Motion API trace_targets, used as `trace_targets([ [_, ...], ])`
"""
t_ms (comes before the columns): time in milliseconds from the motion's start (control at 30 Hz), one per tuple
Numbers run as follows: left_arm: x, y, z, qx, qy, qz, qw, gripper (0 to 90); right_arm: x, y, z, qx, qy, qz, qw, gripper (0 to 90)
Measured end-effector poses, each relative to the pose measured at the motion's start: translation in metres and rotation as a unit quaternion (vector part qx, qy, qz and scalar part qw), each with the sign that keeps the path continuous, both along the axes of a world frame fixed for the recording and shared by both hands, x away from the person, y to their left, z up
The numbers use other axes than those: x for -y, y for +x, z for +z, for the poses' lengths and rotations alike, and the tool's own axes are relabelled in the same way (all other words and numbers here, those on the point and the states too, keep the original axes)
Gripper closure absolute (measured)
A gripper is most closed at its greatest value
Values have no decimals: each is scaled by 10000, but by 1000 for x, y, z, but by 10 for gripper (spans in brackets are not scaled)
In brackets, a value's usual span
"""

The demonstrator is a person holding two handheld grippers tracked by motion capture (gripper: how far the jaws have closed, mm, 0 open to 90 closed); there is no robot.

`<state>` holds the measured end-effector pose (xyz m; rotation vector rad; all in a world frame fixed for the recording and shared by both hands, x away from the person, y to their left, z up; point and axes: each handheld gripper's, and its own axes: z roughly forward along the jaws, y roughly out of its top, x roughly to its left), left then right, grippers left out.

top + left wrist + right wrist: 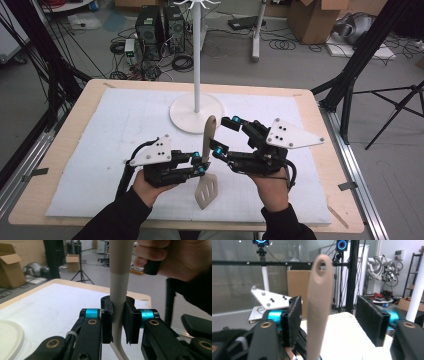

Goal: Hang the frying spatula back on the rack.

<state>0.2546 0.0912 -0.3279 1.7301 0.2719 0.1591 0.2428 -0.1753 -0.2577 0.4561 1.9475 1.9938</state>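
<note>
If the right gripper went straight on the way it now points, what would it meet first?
Most likely the spatula: its handle stands upright between the right gripper's open jaws, touching neither pad. How far it sits ahead of the gripper's body is hard to judge.

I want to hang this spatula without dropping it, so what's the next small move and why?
Probably draw the right gripper back off the spatula: its jaws stand apart from the handle, while the left gripper is shut on it below, so the left can carry it alone toward the white stand.

The white stand (196, 107) blocks the way just beyond the spatula (207, 165); mat sides lie open.
</note>
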Motion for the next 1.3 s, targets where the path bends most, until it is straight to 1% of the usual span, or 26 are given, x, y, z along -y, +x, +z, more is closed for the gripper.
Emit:
trace_targets([
  [67, -3, 1, 0, -5, -23, -159, 9999, 785, 5, 2, -2, 8, -42, 142, 9999, 340],
  [133, -7, 2, 1, -42, -75, -352, 9993, 784, 8, 4, -6, -27, -61, 349, 9994, 331],
  [200, -9, 3, 2, -68, -80, -518, 9986, 784, 10, 7, -9, -55, -67, 576, 9983, 332],
  [233, -10, 4, 2, -74, -54, -595, 9982, 784, 10, 8, -11, -104, -81, 692, 9975, 332],
  [300, -12, 4, 2, -62, 10, -686, 9976, 784, 10, 10, -14, -107, -78, 858, 9962, 332],
  [400, -16, 5, 1, -62, 30, -702, 9975, 784, 10, 11, -16, -158, -74, 917, 9956, 333],
  [500, -20, 9, 1, -114, -50, -787, 9968, 784, 11, 12, -19, -180, -103, 861, 9961, 333],
  [533, -22, 10, 1, -134, -60, -820, 9965, 784, 12, 11, -21, -224, -126, 840, 9961, 333],
  [600, -24, 12, 1, -150, -78, -870, 9961, 785, 14, 11, -25, -242, -152, 830, 9961, 337],
  [667, -25, 17, 2, -153, -38, -835, 9964, 784, 18, 9, -30, -317, -171, 768, 9964, 337],
  [767, -27, 25, 6, -180, 8, -758, 9970, 785, 26, 6, -38, -335, -136, 674, 9971, 337],
  [900, -26, 41, 14, -151, 77, -683, 9975, 785, 39, 4, -48, -398, -103, 516, 9978, 331],
  [1000, -23, 55, 21, -171, 133, -620, 9978, 785, 49, 2, -55, -431, -44, 347, 9985, 299],
  [1067, -20, 64, 26, -175, 156, -590, 9980, 785, 56, 1, -60, -496, -38, 231, 9985, 284],
  [1100, -19, 69, 28, -197, 150, -569, 9981, 784, 60, 2, -63, -474, -21, 181, 9987, 282],
  [1133, -18, 73, 31, -231, 136, -560, 9981, 785, 63, 1, -65, -534, -13, 155, 9985, 281],
  [1233, -15, 88, 39, -289, 123, -494, 9983, 785, 70, 2, -75, -621, 26, 97, 9980, 281],
  [1267, -14, 94, 42, -311, 91, -457, 9984, 785, 72, 3, -78, -622, 18, 81, 9980, 280],
  [1300, -14, 99, 46, -331, 71, -430, 9985, 785, 73, 3, -80, -674, 34, 68, 9977, 280],
])
